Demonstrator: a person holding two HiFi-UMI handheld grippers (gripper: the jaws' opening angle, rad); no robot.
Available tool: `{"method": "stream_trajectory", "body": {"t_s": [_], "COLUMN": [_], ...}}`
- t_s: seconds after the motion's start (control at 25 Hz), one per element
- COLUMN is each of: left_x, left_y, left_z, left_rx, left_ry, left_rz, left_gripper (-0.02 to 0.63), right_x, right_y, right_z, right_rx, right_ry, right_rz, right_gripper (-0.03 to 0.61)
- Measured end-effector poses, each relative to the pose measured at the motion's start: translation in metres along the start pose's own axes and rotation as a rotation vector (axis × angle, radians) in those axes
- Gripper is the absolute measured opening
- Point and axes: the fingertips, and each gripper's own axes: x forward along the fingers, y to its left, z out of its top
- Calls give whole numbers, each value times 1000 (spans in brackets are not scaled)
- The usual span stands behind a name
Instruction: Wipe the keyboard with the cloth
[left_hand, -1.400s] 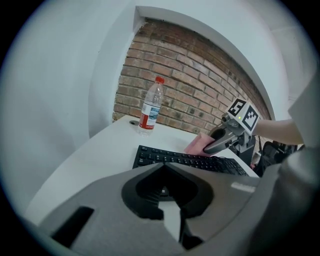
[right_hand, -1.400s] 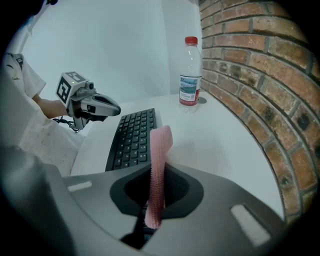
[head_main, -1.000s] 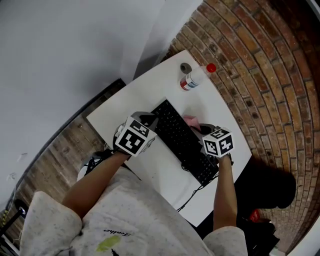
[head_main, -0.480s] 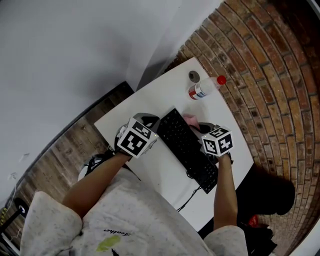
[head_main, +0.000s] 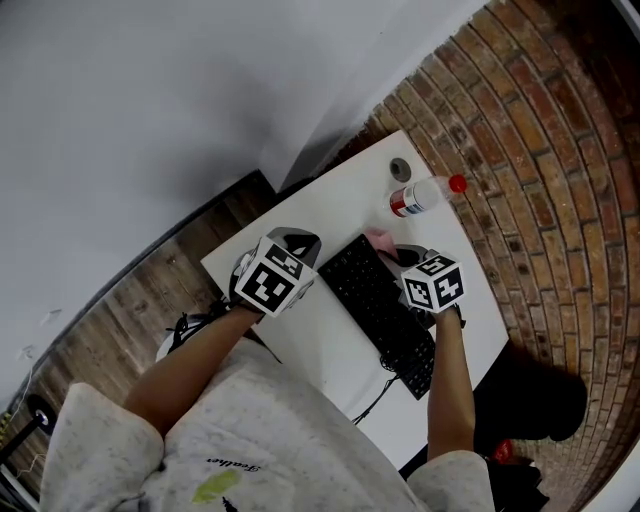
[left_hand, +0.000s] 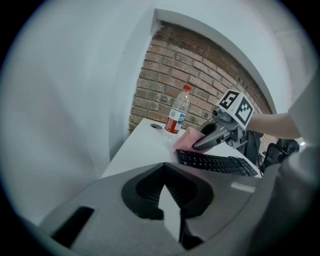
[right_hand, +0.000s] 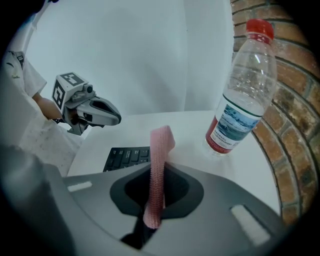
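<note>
We watch the right gripper (head_main: 398, 254) carry the pink cloth (head_main: 377, 238) up the keyboard (head_main: 392, 318), bottle (head_main: 425, 194) and table (head_main: 322, 335) drifting lower right.

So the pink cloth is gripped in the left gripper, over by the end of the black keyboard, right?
Not the left. The pink cloth is pinched in the jaws of the right gripper, over by the end of the black keyboard. The right gripper view shows the cloth standing up between those jaws.

Left gripper (head_main: 297, 240) closed and empty (both forearms outstretched), right gripper (head_main: 402, 253) pinching the cloth (right_hand: 159, 160).
</note>
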Motion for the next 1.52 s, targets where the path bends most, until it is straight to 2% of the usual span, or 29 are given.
{"method": "stream_trajectory", "body": {"t_s": [0.4, 0.48, 0.6, 0.72, 0.92, 1.16, 1.52], "left_x": [-7, -7, -8, -8, -8, -15, -27], "left_y": [16, 16, 15, 14, 9, 6, 0], "left_z": [-1, -1, 0, -1, 2, -5, -14], "left_rx": [-20, -19, -17, -21, -7, -28, -64], "left_ry": [-8, -8, -9, -11, -33, -21, -28], "left_rz": [18, 20, 25, 32, 36, 68, 118], "left_gripper": [-5, -5, -5, -6, -5, -5, -5], "right_x": [12, 11, 9, 8, 9, 18, 26], "right_y": [4, 3, 1, 6, 14, 27, 50], "right_z": [24, 28, 34, 42, 43, 40, 35], "right_rx": [-84, -160, -343, -479, -565, -681, -756], "right_ry": [19, 21, 34, 31, 54, 97, 112], "right_rz": [-5, -46, -146, -183, -157, -113, -36], "right_gripper": [23, 24, 23, 23, 23, 23, 23]}}
